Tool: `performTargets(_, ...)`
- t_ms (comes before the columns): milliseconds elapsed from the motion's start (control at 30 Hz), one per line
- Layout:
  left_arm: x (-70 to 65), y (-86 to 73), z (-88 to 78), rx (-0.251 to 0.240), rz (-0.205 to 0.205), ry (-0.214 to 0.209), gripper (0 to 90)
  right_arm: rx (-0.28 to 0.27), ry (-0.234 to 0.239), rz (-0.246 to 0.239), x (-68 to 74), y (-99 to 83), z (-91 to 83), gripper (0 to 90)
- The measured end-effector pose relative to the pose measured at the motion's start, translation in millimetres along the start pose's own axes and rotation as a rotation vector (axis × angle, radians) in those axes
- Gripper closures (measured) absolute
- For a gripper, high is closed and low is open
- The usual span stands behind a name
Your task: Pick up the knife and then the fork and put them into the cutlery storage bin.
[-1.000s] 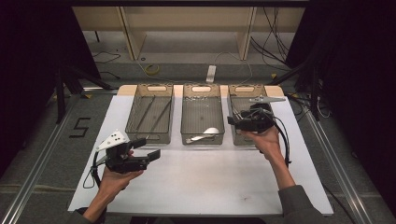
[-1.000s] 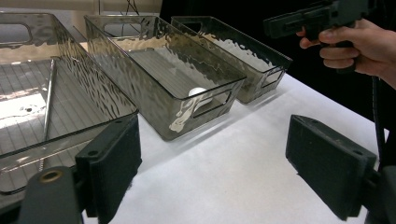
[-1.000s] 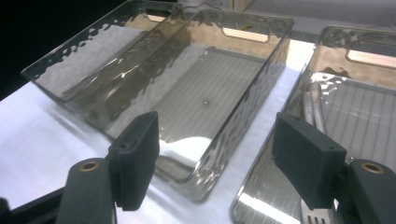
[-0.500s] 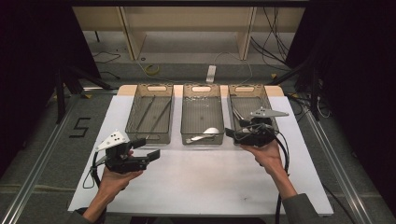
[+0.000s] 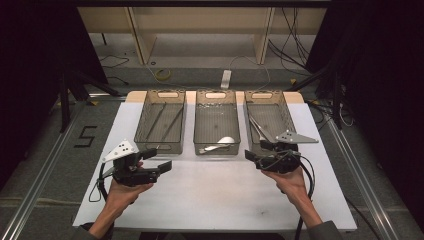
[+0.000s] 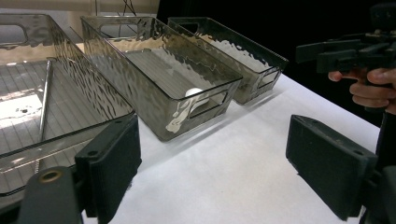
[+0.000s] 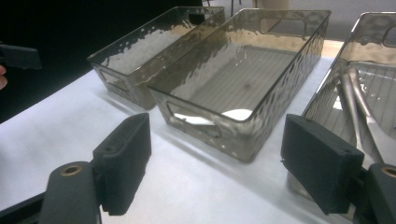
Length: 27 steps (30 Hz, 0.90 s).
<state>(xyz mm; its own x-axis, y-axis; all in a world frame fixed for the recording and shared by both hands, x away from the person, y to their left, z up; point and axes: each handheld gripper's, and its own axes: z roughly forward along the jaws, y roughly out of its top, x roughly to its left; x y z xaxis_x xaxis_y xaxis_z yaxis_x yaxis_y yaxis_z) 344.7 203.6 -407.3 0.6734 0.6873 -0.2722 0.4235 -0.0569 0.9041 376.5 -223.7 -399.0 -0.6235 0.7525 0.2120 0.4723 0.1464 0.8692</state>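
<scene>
Brings the right gripper (image 5: 254, 156) back since the earlier frame, off the right tray (image 5: 290, 117) and down toward the near edge of the white board (image 5: 210, 195). Shows its jaws having just been opening, now released wide with nothing between them. Leaves the metal utensils (image 5: 257, 127) lying lengthwise inside the right tray, by the board's far right corner, apart from the pads. Likely backs off this way to clear the tray wall after a drop. Holds the left gripper (image 5: 160, 160) in place near the board's near left corner, jaws likewise spread and empty, probably waiting out of the other hand's way. Keeps like with like, it seems: thin sticks (image 5: 167, 120) in the left tray (image 5: 141, 122), a spoon (image 5: 217, 145) at the near end of the middle tray (image 5: 196, 125).
</scene>
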Motion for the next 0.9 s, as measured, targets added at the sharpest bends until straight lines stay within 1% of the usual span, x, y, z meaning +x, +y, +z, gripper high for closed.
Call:
performTargets(67,-0.2,-0.1,0.1,0.0,0.001,-0.001,17.6,-0.002,0.01,-0.001,1.4,-3.7,-2.1,25.0)
performTargets(267,-0.5,-0.3,0.3,0.003,0.002,-0.006,17.6,-0.027,0.011,-0.01,6.7,-13.0,-8.8,24.4)
performTargets(333,-0.6,-0.4,0.7,0.006,0.003,-0.009,17.5,-0.025,0.02,0.0,7.9,-16.3,-10.0,24.0)
performTargets(433,-1.4,-0.4,1.0,0.007,0.003,-0.012,17.5,-0.022,0.021,-0.007,9.7,-21.9,-11.6,23.8)
performTargets(533,-1.8,-0.6,1.2,0.009,0.002,-0.015,17.5,-0.032,0.02,-0.007,11.4,-26.4,-15.4,23.6)
performTargets(600,-1.7,-0.7,1.2,0.011,0.006,-0.017,17.5,-0.042,0.021,-0.014,10.9,-28.3,-17.8,23.6)
performTargets(700,-1.9,-0.9,1.5,0.014,0.009,-0.018,17.5,-0.06,0.02,-0.008,9.6,-31.6,-22.1,23.7)
performTargets(900,-2.1,-1.1,1.5,0.014,0.008,-0.022,17.5,-0.07,0.008,-0.009,8.2,-39.8,-30.1,23.6)
